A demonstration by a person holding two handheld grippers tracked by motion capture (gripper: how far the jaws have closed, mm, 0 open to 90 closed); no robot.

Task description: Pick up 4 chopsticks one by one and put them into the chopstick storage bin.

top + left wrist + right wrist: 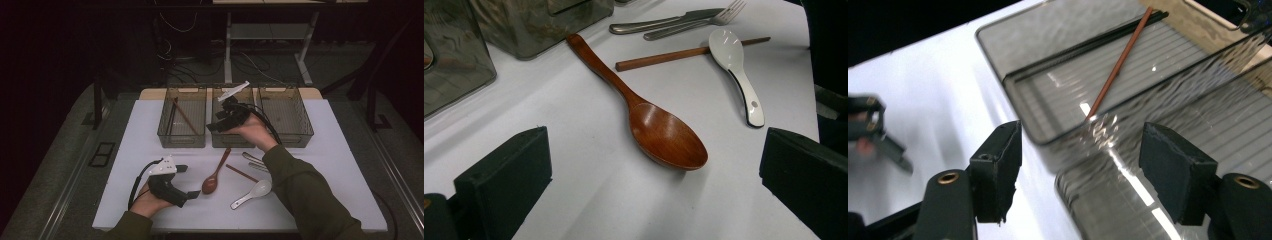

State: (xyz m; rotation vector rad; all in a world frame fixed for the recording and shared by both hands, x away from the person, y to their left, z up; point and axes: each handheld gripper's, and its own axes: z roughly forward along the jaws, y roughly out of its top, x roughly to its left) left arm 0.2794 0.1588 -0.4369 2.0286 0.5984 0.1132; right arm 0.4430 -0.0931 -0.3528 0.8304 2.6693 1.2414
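**Wooden spoon lies free as both tongs stand open**

The wooden spoon (215, 172) lies flat on the white tabletop (325, 150), bowl toward the person, handle slanting up toward the middle bin (220, 137). Just right of the spoon lies a brown chopstick (241, 173), and past that a white spoon (252, 194); a metal knife and fork (254, 160) rest side by side just above the chopstick. Nothing touches the wooden spoon.

The left tongs (186, 181) sit low over the tabletop just left of the spoon's bowl, jaws wide apart and empty; in the left gripper view the spoon (644, 112) lies ahead between the two black jaws, clear of both.

The right tongs (225, 117) are held above the middle bin, beyond the spoon's handle, jaws spread with nothing between them. In the right gripper view they (1080, 170) look down on the bin walls.

The left bin (182, 140), up and left of the spoon, holds a brown chopstick (1120, 62) and dark sticks (1088, 47). The right bin (285, 137) stands beyond the knife and fork.
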